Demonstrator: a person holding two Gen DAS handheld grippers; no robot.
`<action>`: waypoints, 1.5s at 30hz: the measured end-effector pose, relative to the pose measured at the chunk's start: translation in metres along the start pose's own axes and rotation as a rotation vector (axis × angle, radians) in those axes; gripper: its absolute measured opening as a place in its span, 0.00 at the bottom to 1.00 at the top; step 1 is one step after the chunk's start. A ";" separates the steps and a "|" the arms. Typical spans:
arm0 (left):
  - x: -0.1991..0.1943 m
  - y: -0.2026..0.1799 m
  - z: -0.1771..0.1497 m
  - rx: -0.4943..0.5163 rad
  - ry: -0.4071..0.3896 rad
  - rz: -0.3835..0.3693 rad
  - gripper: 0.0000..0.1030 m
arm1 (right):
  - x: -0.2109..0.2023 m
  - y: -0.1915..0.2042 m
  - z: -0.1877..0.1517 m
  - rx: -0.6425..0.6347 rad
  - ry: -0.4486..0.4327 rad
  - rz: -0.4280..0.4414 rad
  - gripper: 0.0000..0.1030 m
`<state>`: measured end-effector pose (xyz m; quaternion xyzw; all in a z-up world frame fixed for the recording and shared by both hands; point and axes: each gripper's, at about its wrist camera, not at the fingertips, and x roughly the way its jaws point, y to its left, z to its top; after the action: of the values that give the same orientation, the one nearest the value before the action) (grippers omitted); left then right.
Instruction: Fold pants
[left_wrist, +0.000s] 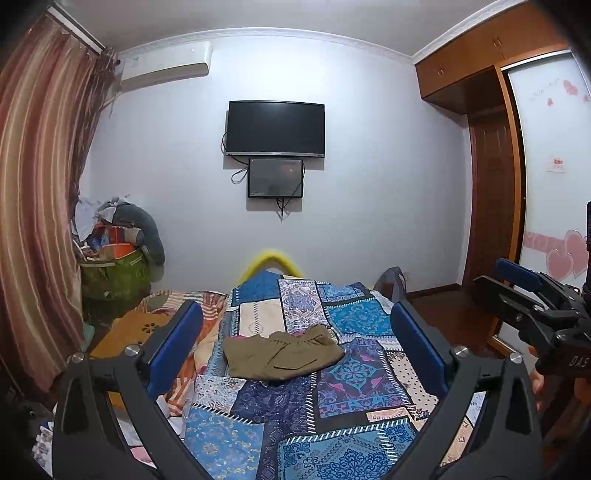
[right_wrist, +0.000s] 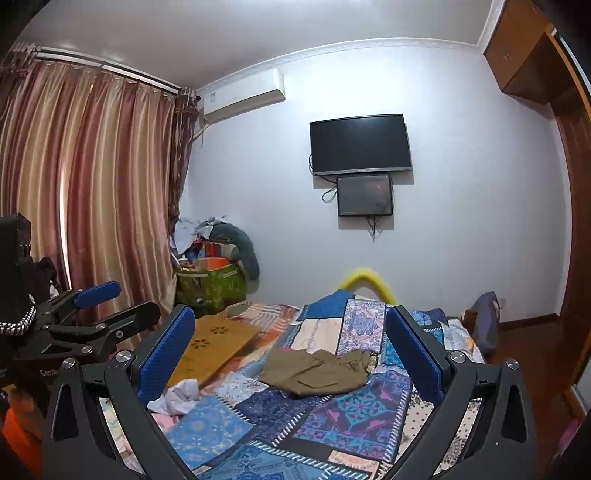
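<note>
Olive pants (left_wrist: 282, 356) crumpled in a rough heap mid-bed on our patchwork quilt (left_wrist: 354, 398), left gripper (left_wrist: 295, 347) and right gripper (right_wrist: 291, 354) short of the pants, our jaws wide open, empty

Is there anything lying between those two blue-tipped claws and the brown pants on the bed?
Nothing visible does. The pants lie alone on the patchwork quilt, with only bare quilt between them and both open grippers, left and right.

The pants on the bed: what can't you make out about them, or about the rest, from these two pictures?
- pants: underside and leg ends hidden by their own folds, both views.
- bed: near end covered by the gripper frames and cut by the bottom edge.
- small screen: content too dim and small.
</note>
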<state>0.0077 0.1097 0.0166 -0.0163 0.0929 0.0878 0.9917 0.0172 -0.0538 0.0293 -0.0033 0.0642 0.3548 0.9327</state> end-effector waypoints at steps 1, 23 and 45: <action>0.000 0.000 0.000 0.000 0.001 -0.001 1.00 | 0.000 0.000 -0.001 0.001 0.002 0.001 1.00; 0.003 0.000 -0.001 -0.007 0.007 -0.043 1.00 | -0.002 -0.001 0.001 0.021 0.019 -0.001 1.00; 0.007 -0.001 -0.002 -0.002 0.019 -0.063 1.00 | -0.003 -0.002 0.002 0.020 0.018 -0.003 1.00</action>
<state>0.0140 0.1097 0.0139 -0.0209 0.1017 0.0564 0.9930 0.0166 -0.0577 0.0315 0.0028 0.0760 0.3527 0.9327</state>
